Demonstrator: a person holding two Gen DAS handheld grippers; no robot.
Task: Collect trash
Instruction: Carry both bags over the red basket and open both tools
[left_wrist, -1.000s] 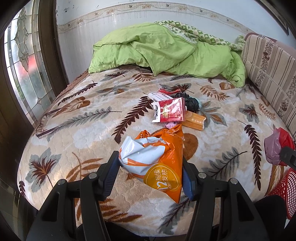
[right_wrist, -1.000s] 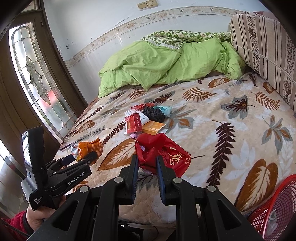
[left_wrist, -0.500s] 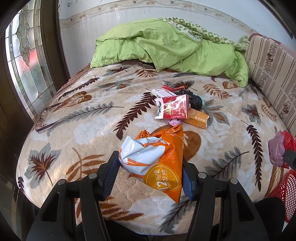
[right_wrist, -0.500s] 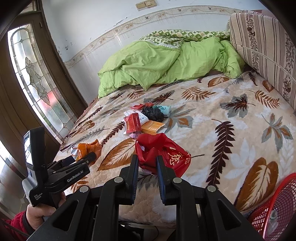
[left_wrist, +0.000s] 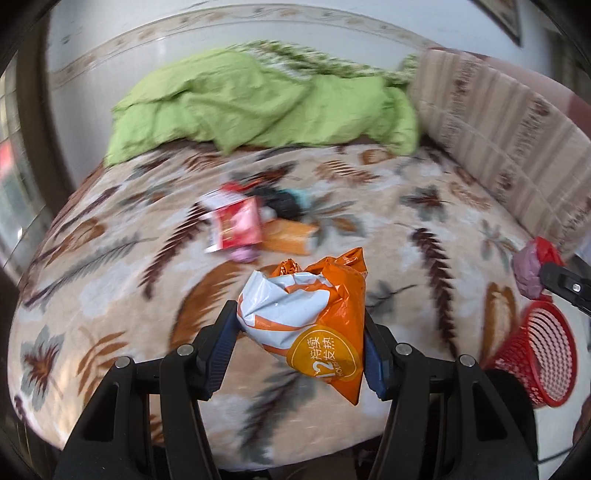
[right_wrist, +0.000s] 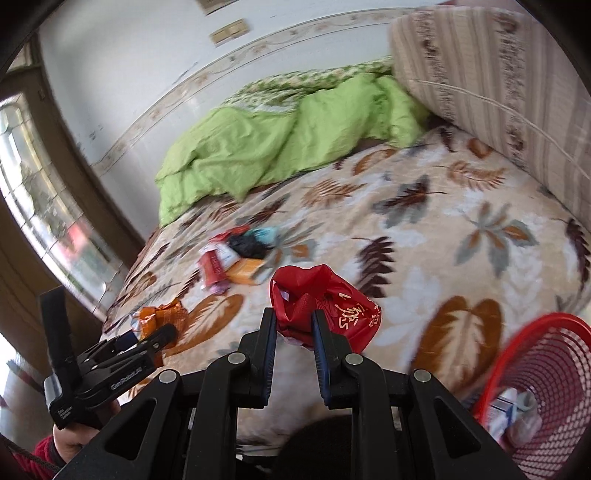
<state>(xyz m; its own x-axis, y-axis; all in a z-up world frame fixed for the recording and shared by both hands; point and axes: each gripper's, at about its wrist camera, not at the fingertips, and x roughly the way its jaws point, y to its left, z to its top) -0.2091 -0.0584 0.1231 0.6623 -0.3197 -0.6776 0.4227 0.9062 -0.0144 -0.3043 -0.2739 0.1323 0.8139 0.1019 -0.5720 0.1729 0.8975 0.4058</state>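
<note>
The left gripper (left_wrist: 300, 332) is clamped on an orange and white wrapper (left_wrist: 310, 314), pinching it across its crumpled middle so the loose foil cannot slip out, and holds it up off the bed (left_wrist: 110, 295). The right gripper (right_wrist: 294, 332) is closed tight on a red plastic bag (right_wrist: 325, 306), gripping the bunched neck because the thin film gives no firmer hold.

Both pieces hang at the near edge of the bed, which suits a drop into the red basket (right_wrist: 546, 373) standing on the floor at the near right, just beside the mattress. It already holds a few scraps. The red bag is the nearer of the two to its rim.

More trash (left_wrist: 255, 221) lies in a heap mid-bed: a red packet, an orange box, something black. The green quilt (left_wrist: 258, 103) is bunched at the far end, well apart from it.
</note>
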